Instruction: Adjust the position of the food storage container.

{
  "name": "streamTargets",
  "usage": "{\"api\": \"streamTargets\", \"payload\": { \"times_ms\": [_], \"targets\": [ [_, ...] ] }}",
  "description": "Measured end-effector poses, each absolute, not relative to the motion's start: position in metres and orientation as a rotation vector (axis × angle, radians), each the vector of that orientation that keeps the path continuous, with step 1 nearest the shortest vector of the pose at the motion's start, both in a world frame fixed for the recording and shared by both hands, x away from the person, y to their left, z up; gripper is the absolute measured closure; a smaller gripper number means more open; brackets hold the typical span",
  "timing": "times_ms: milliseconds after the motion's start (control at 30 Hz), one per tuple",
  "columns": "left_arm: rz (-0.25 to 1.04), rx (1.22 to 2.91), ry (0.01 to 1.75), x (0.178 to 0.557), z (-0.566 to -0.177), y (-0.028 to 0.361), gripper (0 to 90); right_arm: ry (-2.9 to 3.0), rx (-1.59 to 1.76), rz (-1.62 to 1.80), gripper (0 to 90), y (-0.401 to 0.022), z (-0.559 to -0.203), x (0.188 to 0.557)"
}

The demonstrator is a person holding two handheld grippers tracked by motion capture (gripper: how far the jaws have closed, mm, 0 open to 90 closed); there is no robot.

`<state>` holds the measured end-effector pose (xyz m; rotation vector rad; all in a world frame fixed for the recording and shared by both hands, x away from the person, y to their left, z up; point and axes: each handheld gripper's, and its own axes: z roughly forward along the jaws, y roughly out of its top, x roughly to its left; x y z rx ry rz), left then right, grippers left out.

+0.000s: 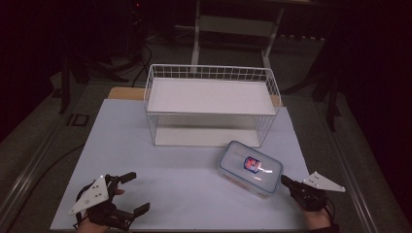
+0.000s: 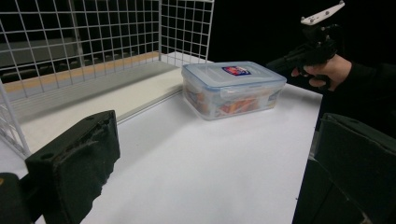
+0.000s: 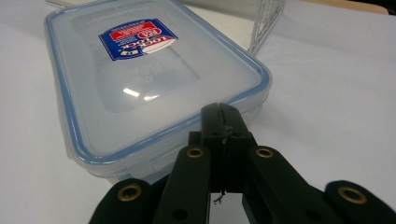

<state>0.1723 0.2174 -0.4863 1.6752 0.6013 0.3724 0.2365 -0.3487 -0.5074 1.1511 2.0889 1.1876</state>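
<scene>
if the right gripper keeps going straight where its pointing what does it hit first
Most likely the lidded plastic box: the right gripper, jaws shut, points at its near edge, almost touching.

Two hand-held grippers are held low over the near edge of the table.

The left gripper (image 1: 130, 193) is held by the left hand (image 1: 99, 213) at the near left corner of the table, its jaws spread wide apart and pointed toward the right. The right gripper (image 1: 285, 180) is held by the right hand (image 1: 317, 217) at the near right corner, its jaws pressed together with nothing seen between them, pointed toward the far left. A dark sleeve (image 2: 369, 88) is worn on the right arm.
</scene>
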Motion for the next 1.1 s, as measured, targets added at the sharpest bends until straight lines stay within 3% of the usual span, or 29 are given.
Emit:
{"api": "streamTargets", "payload": {
  "times_ms": [433,1100],
  "targets": [
    [0.369,1.675,0.605,0.173,-0.487,0.217,0.3,2.084,1.197,1.184,90.0,-0.35,-0.513,0.242],
    [0.36,1.68,0.601,0.173,-0.488,0.216,0.4,2.144,1.126,1.192,90.0,-0.313,-0.508,0.28]
  ]
}}
